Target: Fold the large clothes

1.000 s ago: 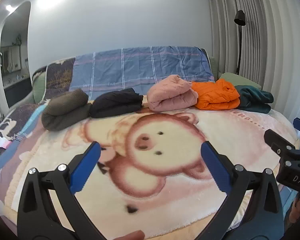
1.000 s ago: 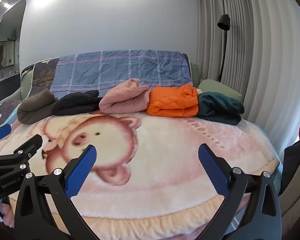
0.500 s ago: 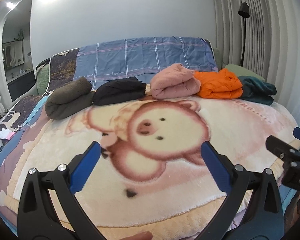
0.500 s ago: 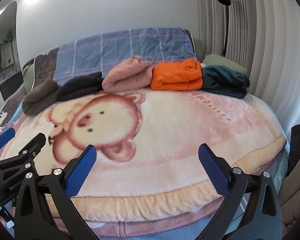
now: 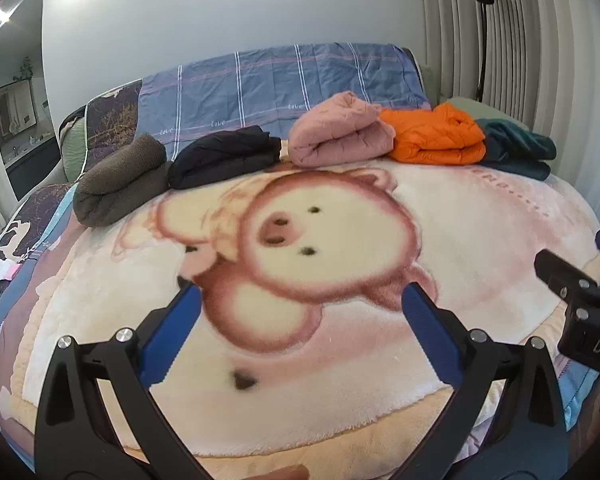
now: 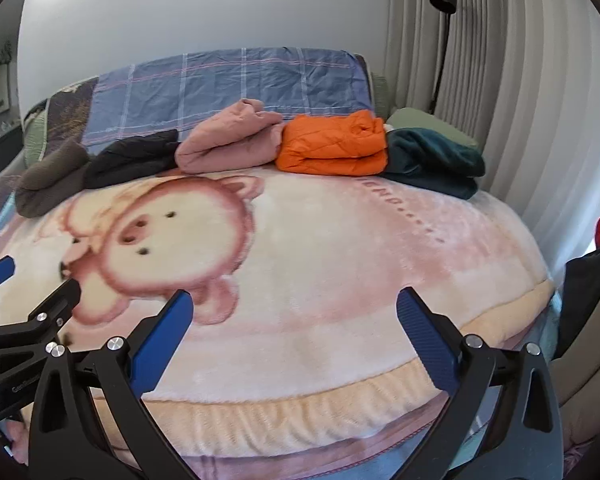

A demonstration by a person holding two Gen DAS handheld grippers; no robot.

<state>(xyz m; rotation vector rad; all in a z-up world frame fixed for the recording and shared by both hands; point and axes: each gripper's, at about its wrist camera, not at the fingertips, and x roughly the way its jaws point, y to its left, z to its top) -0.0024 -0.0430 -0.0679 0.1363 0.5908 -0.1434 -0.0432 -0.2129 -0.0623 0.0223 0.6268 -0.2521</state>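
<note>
Both cameras have tipped downward over the last second, so the bed now fills more of each view. Nearest, the left gripper (image 5: 300,312) hangs with its blue fingers spread wide and nothing between them, above the front of the pig-print blanket (image 5: 340,380). Just to its right the right gripper (image 6: 294,320) hovers, likewise spread and empty. Well beyond, along the blanket's far edge, folded clothes lie in a row: brown fleece (image 5: 120,182), black garment (image 5: 224,156), pink jacket (image 5: 340,132), orange puffer jacket (image 5: 436,138), teal garment (image 5: 516,150). Behind them rises a blue plaid cover (image 5: 280,80)
</note>
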